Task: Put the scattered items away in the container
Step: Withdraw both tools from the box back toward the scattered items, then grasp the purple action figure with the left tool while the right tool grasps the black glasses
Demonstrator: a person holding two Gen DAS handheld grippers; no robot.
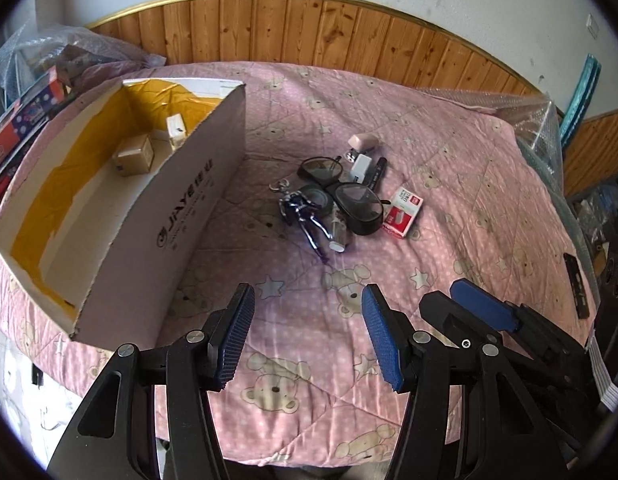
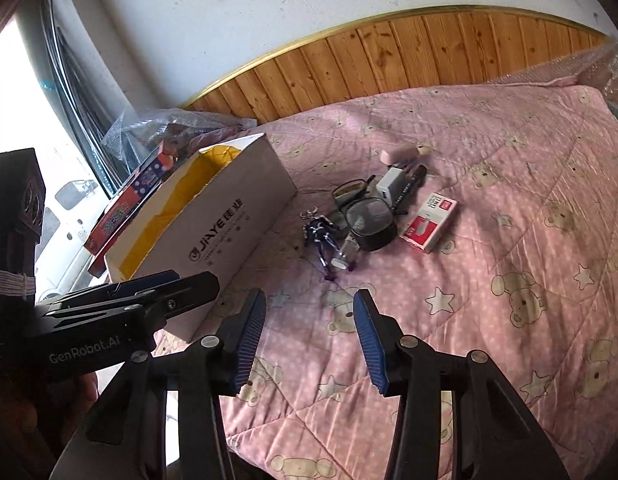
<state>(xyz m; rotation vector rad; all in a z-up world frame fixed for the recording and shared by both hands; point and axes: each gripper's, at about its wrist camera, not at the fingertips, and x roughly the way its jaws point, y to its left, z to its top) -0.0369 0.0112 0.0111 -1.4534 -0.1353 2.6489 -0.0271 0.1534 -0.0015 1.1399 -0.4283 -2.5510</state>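
We held our left gripper and right gripper spread wide with nothing in them. The little things lay in a tangled pile on the bed, beside the box. We thought grabbing the glasses could drag the others along.

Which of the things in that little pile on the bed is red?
The small staple box, red and white, lying at the pile's right edge beside the black glasses. The other items there are black, white, clear or purple.
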